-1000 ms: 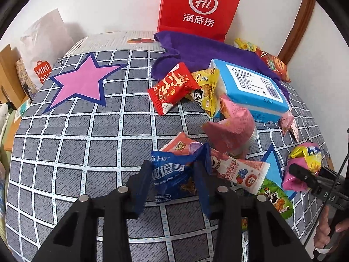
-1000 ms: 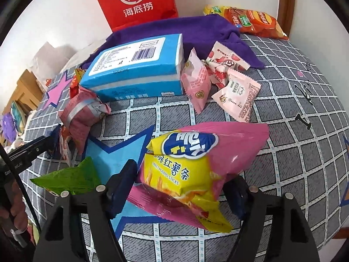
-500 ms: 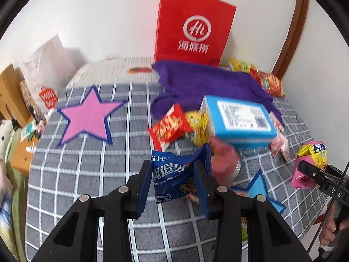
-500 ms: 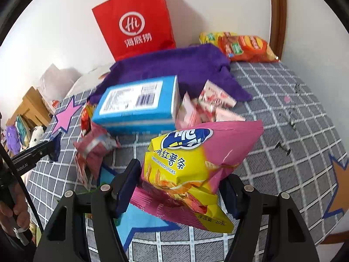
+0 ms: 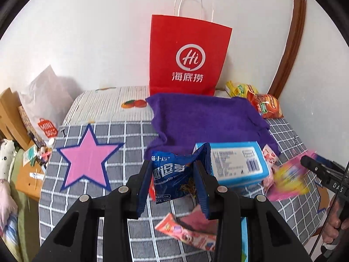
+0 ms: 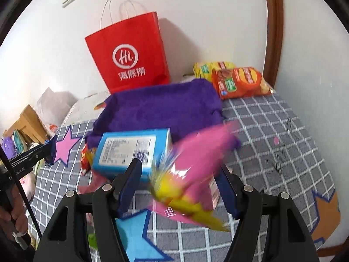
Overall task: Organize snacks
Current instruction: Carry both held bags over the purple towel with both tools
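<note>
My left gripper (image 5: 173, 182) is shut on a blue chocolate-chip cookie packet (image 5: 172, 175) and holds it above the bed. My right gripper (image 6: 178, 184) is shut on a pink and yellow sweet-potato-stick bag (image 6: 192, 179), which is blurred by motion; the bag also shows at the right of the left wrist view (image 5: 288, 181). A red paper bag (image 5: 187, 56) stands against the wall behind a purple cloth (image 5: 207, 120); both show in the right wrist view, the bag (image 6: 128, 54) and the cloth (image 6: 161, 109).
A blue box (image 5: 237, 163) lies on the grey checked bedspread (image 5: 122, 135) in front of the cloth. Pink snack packets (image 5: 187, 231) lie below my left gripper. Orange and yellow chip bags (image 6: 237, 80) lie at the back right by the wall.
Both grippers have risen and pulled back from the bed with their packets. The red bag now shows in full, and the pink bag swings in my right gripper.
</note>
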Motion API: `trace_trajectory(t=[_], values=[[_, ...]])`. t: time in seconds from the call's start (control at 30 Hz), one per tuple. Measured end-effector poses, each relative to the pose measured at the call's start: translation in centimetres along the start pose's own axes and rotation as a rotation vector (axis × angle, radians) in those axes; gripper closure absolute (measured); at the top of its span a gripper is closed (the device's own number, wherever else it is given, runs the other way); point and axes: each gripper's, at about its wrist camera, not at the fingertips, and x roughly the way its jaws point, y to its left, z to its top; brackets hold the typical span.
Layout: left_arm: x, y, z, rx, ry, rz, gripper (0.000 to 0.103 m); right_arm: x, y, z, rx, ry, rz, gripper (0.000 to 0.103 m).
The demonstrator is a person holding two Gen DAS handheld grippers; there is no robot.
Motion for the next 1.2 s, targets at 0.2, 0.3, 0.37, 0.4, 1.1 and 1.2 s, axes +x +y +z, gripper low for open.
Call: trace_trajectory(t=[0.2, 0.3, 0.37, 0.4, 1.1, 1.2], values=[[1.6, -0.4, 2.2, -0.001, 0.004, -0.012, 0.066, 1.2, 0.4, 2.6, -0.022, -0.005, 0.003, 0.044], [2.0, -0.7, 2.7, 0.005, 0.003, -0.014, 0.066, 2.0, 0.1, 2.9, -0.024, 0.012, -0.005, 0.042], [2.4, -0.8, 2.7, 0.007, 0.006, -0.016, 0.066, 2.2, -0.7, 2.5, -0.026, 0.019, -0.008, 0.032], [2.7, -0.8, 2.7, 0.005, 0.011, -0.019, 0.066, 2.2, -1.3, 2.2, -0.012, 0.021, -0.009, 0.024], [4.5, -2.8, 1.4, 0.026, 0.066, -0.047, 0.066, 3.0, -7.5, -5.6, 0.088, 0.179, -0.137, 0.021], [4.7, -3.1, 1.3, 0.027, 0.072, -0.056, 0.066, 3.3, -7.4, -6.3, 0.070, 0.206, -0.120, 0.020]])
